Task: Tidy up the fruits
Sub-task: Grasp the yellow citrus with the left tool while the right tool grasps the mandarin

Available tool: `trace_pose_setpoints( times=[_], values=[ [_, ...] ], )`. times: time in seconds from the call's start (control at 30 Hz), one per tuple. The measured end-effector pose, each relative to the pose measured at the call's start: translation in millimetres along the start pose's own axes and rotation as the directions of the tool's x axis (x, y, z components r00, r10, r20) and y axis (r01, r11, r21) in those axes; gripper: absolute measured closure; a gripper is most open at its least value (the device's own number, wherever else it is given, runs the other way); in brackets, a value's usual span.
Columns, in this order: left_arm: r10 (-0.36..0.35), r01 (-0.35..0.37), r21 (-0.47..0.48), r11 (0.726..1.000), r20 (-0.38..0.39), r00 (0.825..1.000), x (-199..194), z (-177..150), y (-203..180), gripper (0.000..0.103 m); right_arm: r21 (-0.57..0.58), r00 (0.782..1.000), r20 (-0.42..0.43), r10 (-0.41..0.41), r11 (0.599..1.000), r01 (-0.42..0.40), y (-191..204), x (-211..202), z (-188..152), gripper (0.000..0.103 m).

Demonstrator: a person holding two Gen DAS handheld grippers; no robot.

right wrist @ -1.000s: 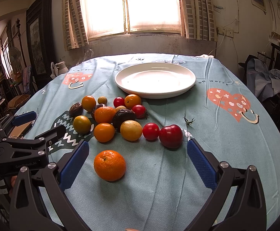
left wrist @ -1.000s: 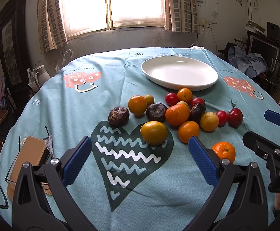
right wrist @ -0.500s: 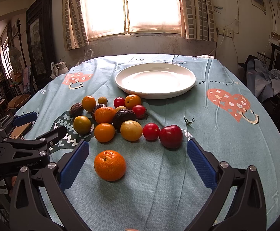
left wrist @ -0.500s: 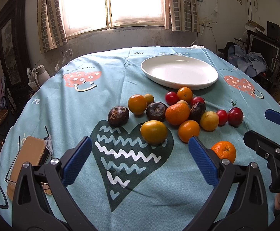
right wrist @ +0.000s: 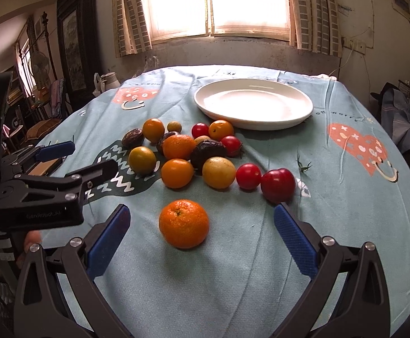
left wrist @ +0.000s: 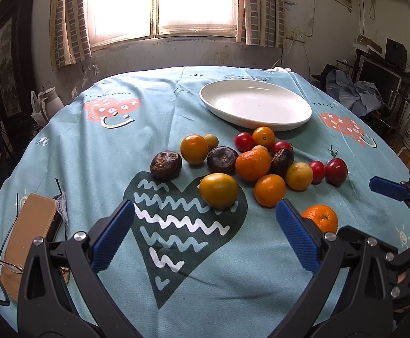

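With both the right gripper (right wrist: 202,233) and left gripper (left wrist: 205,233) spread wide and empty, the lone orange (right wrist: 184,223) at lower centre looks the easiest first pick: centre the jaws, close gently, carry it to the empty white plate (right wrist: 205,106) at upper centre.

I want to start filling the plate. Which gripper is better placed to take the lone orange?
Right. The orange lies centred ahead of the open right gripper; for the left gripper it sits off to the side, behind one finger. The plate is empty.
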State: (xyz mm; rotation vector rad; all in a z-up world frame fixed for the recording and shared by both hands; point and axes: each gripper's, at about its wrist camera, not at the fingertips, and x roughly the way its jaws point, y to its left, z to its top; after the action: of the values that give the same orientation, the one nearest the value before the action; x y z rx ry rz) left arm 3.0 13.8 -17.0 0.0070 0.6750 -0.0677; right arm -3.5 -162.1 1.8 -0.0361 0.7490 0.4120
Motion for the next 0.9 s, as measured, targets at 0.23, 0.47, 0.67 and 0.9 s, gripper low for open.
trace_pose_setpoints(
  times=[0.23,0.47,0.67,0.9],
  values=[
    [0.058,-0.060,-0.011,0.998,-0.115,0.992,12.9,-5.1,12.0,0.002,0.027,0.995,-0.085,0.052,0.998,-0.050,-9.3,1.5,-15.1,0.010],
    [0.041,-0.043,-0.005,0.999,-0.207,0.977,26.9,-1.5,27.7,0.002,-0.015,0.979,-0.186,0.077,0.997,-0.082,1.5,30.2,-9.7,0.031],
    [0.052,-0.037,0.067,0.997,-0.238,0.970,49.9,17.1,15.8,0.003,-0.043,0.971,-0.219,0.094,0.993,-0.106,5.6,48.6,-0.6,0.051],
    [-0.062,0.089,0.085,0.992,-0.275,0.959,83.0,29.7,0.7,0.024,0.031,0.960,-0.227,0.161,0.987,-0.158,-6.9,51.9,-1.4,0.056]
  ],
)
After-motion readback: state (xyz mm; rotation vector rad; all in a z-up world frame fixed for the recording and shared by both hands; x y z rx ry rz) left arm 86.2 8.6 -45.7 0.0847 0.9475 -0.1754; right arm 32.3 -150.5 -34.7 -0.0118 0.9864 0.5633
